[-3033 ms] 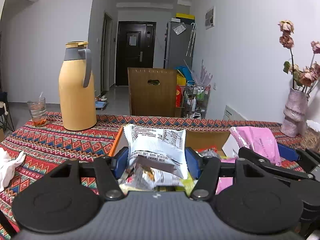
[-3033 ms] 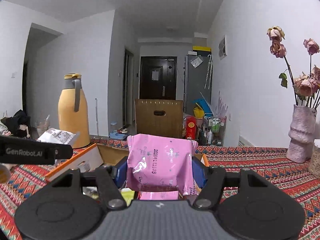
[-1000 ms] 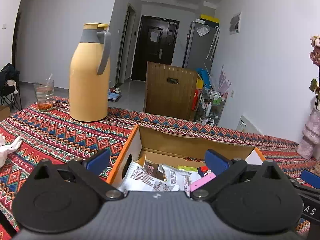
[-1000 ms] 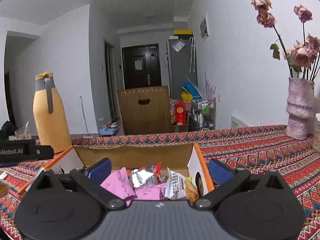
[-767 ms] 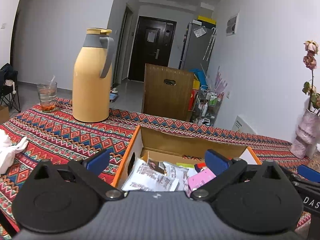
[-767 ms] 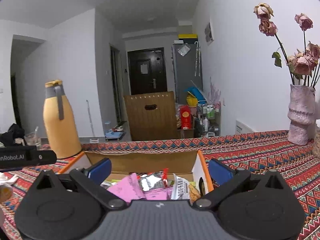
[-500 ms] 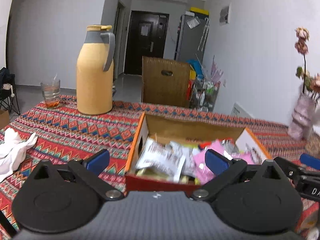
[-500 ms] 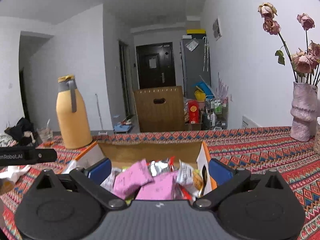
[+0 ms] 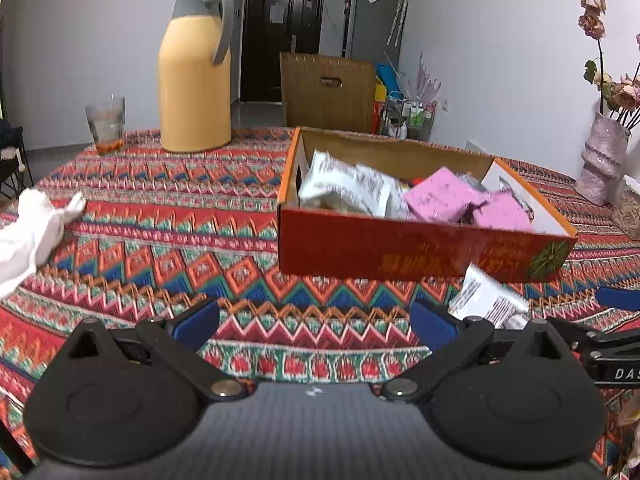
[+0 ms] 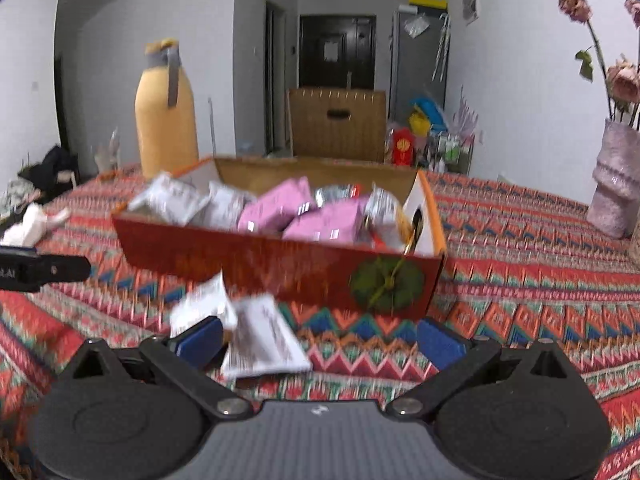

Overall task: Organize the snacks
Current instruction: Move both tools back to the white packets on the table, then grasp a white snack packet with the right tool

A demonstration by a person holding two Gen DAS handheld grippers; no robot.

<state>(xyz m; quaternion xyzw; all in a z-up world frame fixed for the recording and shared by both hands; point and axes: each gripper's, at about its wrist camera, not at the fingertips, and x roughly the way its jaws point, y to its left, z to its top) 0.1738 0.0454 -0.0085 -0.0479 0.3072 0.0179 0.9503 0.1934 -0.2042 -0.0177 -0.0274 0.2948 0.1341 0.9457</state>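
An open red cardboard box [image 9: 420, 254] [image 10: 256, 264] sits on the patterned tablecloth. It holds white snack packets [image 9: 340, 188] [image 10: 172, 198] and pink snack packets [image 9: 444, 196] [image 10: 280, 204]. White snack packets [image 10: 260, 336] [image 9: 484, 300] lie loose on the cloth in front of the box. My left gripper [image 9: 316, 324] is open and empty, low over the cloth in front of the box. My right gripper [image 10: 320, 340] is open and empty, with the loose packets by its left finger.
A yellow thermos jug [image 9: 196, 68] and a glass [image 9: 106, 124] stand at the back left. A crumpled white cloth [image 9: 32, 228] lies at the left edge. A pink vase with dried roses [image 9: 602, 160] [image 10: 616, 184] stands at the right. A wooden chair [image 9: 328, 96] is behind the table.
Three seconds ago each gripper held a packet over the box; both are now open, with the packets in the box. Both grippers have pulled back and down toward the loose packets in front.
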